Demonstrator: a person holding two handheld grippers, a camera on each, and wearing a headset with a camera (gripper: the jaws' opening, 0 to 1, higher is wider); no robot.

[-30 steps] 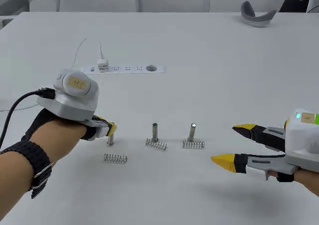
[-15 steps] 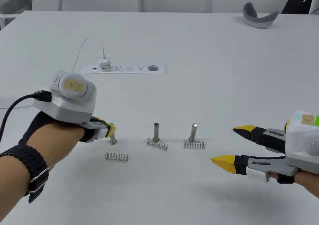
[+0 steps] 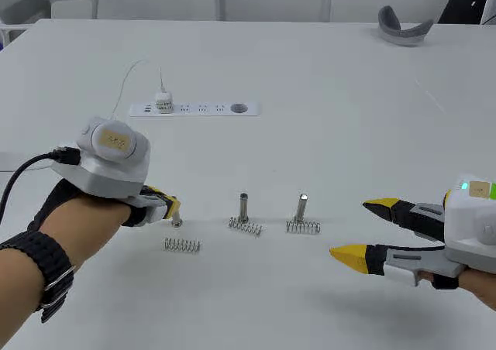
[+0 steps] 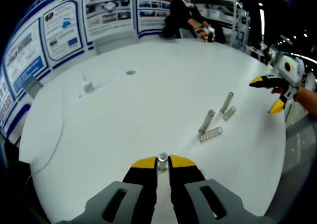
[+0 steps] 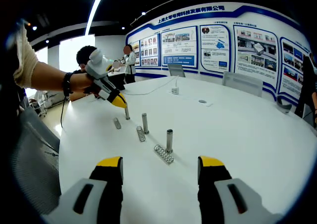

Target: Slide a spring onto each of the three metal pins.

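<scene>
Left hand-held gripper (image 3: 173, 206) is down low on the white counter (image 3: 333, 102), yellow tips pinched in on the first pin (image 3: 177, 221). In the left gripper view the jaws are nearly together with that pin's (image 4: 162, 160) round top showing between them, so it has hold of it. The pin stands upright on the counter. Just in front of it, toward the person, the first spring (image 3: 182, 245) lies flat on its side, apart from the pin.

Over to the middle pin (image 3: 243, 205): upright, bare, with the middle spring (image 3: 244, 226) lying at its foot. Same story at the third pin (image 3: 301, 205), upright, with the third spring (image 3: 302, 227) flat at its base.

Right hand-held gripper (image 3: 363, 228) hovers off to the right, well apart from the third pin, jaws spread wide and holding nothing. Its own view looks down the row, the third pin (image 5: 169, 140) nearest, the left hand-held gripper (image 5: 120, 102) at the far end.

Farther back on the counter lies a white power strip (image 3: 194, 108) with one plug in it.
</scene>
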